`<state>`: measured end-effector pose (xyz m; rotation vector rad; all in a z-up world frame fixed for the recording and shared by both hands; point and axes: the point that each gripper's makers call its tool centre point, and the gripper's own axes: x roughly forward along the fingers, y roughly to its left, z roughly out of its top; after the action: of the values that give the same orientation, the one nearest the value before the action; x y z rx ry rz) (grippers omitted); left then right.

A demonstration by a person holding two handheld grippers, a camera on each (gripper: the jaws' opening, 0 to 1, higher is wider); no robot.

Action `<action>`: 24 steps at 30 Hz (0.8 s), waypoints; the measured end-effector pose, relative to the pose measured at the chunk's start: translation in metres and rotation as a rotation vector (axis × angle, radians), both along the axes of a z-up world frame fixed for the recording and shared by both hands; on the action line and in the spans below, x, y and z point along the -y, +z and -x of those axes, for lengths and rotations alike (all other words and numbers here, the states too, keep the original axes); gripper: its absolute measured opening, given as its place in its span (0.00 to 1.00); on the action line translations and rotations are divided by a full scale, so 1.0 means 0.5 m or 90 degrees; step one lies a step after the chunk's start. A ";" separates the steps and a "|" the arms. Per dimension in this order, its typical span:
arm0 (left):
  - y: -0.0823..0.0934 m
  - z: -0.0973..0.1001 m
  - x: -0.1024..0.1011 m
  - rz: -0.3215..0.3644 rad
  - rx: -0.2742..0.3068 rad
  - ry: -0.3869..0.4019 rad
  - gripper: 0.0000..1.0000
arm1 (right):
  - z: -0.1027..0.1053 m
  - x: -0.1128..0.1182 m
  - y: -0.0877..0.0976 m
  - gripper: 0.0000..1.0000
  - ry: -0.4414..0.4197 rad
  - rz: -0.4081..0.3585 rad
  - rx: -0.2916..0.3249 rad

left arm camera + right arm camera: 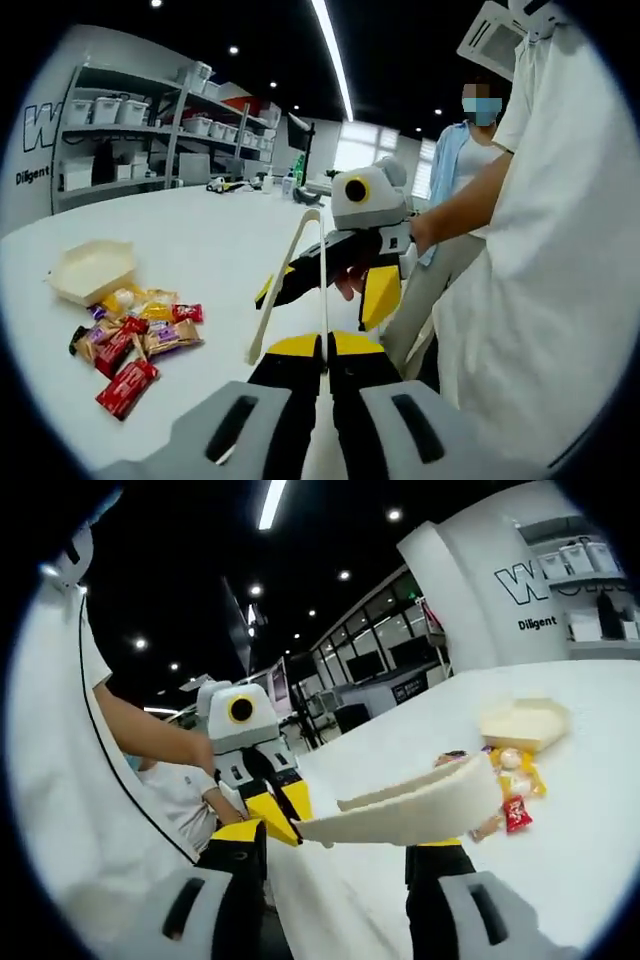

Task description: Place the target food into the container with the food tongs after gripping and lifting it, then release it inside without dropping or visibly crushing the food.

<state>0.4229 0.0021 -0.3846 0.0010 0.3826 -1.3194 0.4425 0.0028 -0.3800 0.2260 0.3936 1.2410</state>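
Both grippers meet on the tongs (300, 275): left gripper (325, 352) clamps the hinge end at lower centre, right gripper (340, 835) grips the arms. Snacks (135, 340) lie at lower left beside the container (92, 268) on the table (200, 230).

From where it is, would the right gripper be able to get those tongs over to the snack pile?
Probably yes. The right gripper holds the tongs above bare table, and nothing lies between them and the snacks beside the container.
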 end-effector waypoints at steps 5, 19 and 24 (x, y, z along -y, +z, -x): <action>0.014 0.007 0.005 0.036 -0.012 -0.007 0.01 | -0.001 -0.008 0.024 0.43 0.010 -0.026 0.016; 0.034 0.025 0.011 0.095 -0.046 -0.015 0.02 | 0.014 -0.018 0.042 0.25 0.024 -0.055 -0.006; 0.027 0.013 0.008 0.087 -0.045 0.005 0.04 | 0.005 -0.017 0.035 0.21 0.014 -0.045 -0.041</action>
<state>0.4165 -0.0018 -0.3709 -0.1613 0.3516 -1.3384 0.4401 0.0110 -0.3626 0.3239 0.4085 1.2727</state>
